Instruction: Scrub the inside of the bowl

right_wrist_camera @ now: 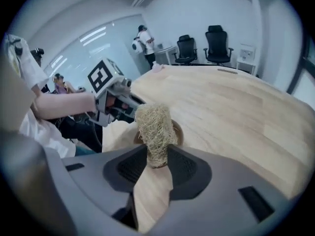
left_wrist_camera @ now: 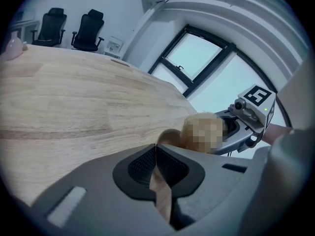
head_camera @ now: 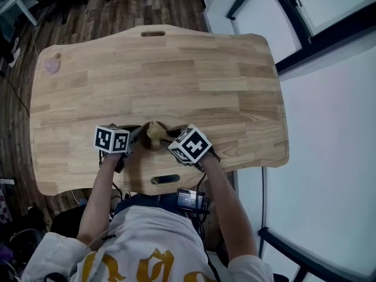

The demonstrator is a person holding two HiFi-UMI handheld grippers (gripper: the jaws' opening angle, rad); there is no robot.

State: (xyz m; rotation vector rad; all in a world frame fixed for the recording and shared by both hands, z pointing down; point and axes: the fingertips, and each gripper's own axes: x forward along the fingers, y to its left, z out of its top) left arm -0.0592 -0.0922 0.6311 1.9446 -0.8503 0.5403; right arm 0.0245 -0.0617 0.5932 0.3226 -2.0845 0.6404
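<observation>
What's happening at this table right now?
A person works at a wooden table with a tool in each hand. The right tool grips a fibrous, loofah-like scrubber, held at a small brown bowl. The left tool is closed right beside the bowl's rim; whether it pinches the rim is unclear.

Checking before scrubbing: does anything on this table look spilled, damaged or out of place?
Nothing stands out. The bowl shows no visible damage, the scrubber sits clamped in the right gripper, and the table shows no spill.
</observation>
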